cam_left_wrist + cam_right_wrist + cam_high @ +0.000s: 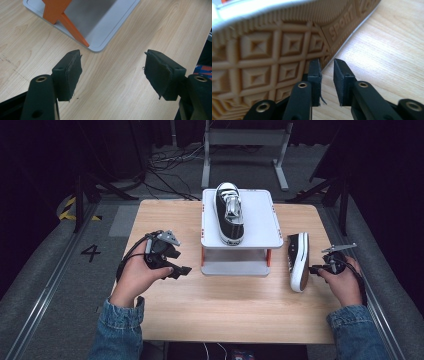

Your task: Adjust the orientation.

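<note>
A black sneaker [229, 215] with white laces stands on the top of a white two-tier stand [265, 220]. A second black sneaker [298, 260] lies on its side on the table, right of the stand. My right gripper [314, 269] is just right of it. In the right gripper view its jaws [327, 72] stand a little apart with nothing between them, and the tan patterned sole [262, 50] is close at the left. My left gripper [182, 270] is left of the stand, open and empty [112, 72], near the stand's lower shelf [105, 22].
The wooden table [225, 305] has bare room in front of the stand. An orange leg [62, 15] joins the stand's shelves. Beyond the table are a grey metal frame [245, 140], cables on the floor and dark stands on both sides.
</note>
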The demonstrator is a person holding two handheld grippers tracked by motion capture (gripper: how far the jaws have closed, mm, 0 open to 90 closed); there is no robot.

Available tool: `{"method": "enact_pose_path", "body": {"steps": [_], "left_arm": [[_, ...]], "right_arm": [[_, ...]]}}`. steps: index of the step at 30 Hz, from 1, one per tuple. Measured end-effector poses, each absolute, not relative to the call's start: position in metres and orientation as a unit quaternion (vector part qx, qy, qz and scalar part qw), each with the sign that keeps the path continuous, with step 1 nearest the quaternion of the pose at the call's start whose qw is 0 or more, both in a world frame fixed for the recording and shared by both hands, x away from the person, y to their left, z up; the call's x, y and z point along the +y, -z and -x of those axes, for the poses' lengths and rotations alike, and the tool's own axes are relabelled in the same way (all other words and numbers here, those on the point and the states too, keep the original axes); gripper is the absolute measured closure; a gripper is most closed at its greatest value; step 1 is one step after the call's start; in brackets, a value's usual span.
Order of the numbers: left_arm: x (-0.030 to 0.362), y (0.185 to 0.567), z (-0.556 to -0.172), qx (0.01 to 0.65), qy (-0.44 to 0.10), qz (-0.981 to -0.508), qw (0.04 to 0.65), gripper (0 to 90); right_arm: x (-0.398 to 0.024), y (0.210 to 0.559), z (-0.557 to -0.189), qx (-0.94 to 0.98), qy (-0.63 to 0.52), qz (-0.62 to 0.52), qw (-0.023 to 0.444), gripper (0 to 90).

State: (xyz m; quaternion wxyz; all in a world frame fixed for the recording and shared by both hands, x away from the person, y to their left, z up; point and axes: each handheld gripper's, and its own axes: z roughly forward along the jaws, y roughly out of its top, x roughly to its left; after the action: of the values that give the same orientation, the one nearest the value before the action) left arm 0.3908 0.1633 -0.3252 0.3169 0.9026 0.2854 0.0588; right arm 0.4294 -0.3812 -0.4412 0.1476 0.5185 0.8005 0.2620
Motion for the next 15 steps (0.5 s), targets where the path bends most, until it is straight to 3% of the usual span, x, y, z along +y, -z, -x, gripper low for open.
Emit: {"method": "enact_pose_path", "body": {"steps": [9, 15], "left_arm": [[0.176, 0.327, -0.379, 0.306, -0.071, -0.897, 0.310, 30.7], [0.187, 0.328, -0.370, 0.320, -0.075, -0.894, 0.305, 30.6]], "right_arm": [[-0.375, 0.394, -0.422, 0.784, -0.316, -0.492, 0.210, 78.7], [-0.345, 0.382, -0.429, 0.803, -0.330, -0.449, 0.211, 78.6]]}}
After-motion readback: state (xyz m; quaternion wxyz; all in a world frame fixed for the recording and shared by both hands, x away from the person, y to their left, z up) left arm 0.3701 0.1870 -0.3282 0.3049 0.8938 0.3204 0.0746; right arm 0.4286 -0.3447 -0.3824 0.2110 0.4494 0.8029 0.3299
